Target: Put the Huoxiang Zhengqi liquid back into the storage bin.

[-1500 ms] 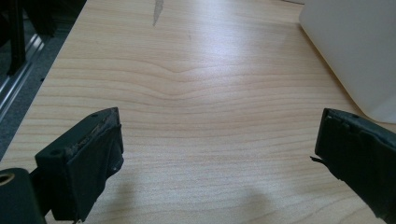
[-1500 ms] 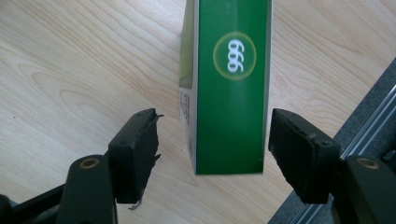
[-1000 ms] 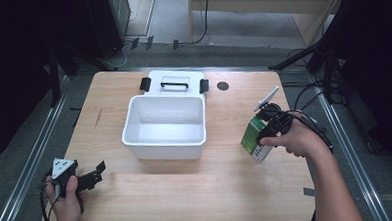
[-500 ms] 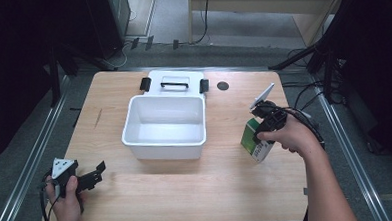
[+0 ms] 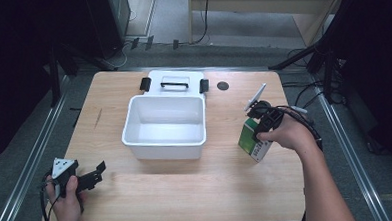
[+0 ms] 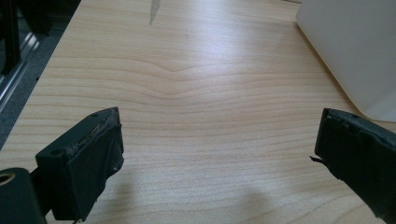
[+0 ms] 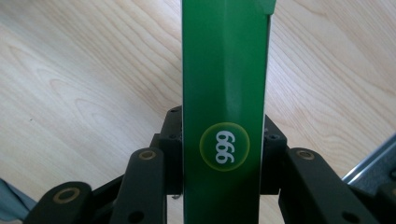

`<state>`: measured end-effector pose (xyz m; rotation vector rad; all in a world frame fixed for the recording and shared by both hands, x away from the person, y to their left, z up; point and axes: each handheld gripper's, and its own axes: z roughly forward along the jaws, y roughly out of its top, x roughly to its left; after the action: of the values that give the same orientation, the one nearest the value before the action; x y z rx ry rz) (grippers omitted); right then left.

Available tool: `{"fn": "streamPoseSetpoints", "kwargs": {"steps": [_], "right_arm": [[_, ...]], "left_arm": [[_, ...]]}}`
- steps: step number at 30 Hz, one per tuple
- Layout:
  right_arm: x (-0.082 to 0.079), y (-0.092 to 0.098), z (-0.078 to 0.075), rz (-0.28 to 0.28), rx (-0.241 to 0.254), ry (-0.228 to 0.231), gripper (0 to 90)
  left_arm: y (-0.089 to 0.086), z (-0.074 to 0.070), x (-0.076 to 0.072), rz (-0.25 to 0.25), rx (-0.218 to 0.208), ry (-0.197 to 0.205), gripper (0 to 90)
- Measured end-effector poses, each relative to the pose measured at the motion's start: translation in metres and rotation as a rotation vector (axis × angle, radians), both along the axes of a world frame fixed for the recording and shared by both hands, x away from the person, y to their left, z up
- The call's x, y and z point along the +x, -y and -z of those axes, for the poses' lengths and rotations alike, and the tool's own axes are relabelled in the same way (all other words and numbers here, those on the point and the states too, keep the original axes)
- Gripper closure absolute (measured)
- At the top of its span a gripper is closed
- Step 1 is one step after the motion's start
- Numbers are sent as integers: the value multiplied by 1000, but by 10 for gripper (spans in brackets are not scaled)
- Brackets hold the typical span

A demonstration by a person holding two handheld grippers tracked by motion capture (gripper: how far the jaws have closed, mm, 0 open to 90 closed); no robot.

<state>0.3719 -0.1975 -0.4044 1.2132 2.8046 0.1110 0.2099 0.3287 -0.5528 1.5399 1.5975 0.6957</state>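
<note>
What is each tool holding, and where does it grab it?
The right tool clamps the green box by its two side faces. The left tool holds nothing; its jaws stand wide apart.

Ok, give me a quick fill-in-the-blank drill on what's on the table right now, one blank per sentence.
1. The right gripper has its jaws closed on a ____ box.
2. The white bin in the middle of the table holds ____.
3. The left gripper has its jaws ____, with only bare wood between them.
4. The bin's lid lies flat just ____ the bin, seen from the person's side.

Missing words: green; nothing; open; behind
</note>
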Motion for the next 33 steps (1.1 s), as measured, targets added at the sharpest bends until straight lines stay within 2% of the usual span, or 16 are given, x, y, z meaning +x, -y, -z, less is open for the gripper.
{"fn": "streamPoseSetpoints", "kwargs": {"steps": [2,3,4,5,7,8,9,10,11,17,27,29,33], "right_arm": [[0,-2,-2,-34,8,1,641],[0,-2,-2,-34,8,1,641],[0,-4,-4,-69,16,17,641],[0,-4,-4,-69,16,17,641],[-1,-7,-7,-104,15,30,641],[-1,-9,-9,-128,11,36,641],[-2,-12,-14,-189,3,53,641],[-3,-14,-16,-214,2,62,641],[-3,-14,-16,-214,2,62,641],[-5,-24,-34,-312,13,123,641],[-4,-28,-56,-360,26,171,640],[-4,-29,-62,-368,32,179,640],[-4,-35,-75,-386,39,189,640]], "left_arm": [[0,0,0,1,-1,0,23],[0,0,0,1,-1,0,23],[0,0,0,1,-2,0,23],[0,0,0,2,-2,0,23],[0,0,0,3,-3,0,23],[0,0,0,3,-3,0,23],[0,0,0,3,-3,0,23],[0,0,0,3,-3,-1,23],[0,0,0,3,-3,-1,23],[0,0,0,-3,2,0,48],[0,0,0,-7,5,1,48],[0,0,0,-21,10,4,7],[-1,0,0,-21,0,-4,0]]}}
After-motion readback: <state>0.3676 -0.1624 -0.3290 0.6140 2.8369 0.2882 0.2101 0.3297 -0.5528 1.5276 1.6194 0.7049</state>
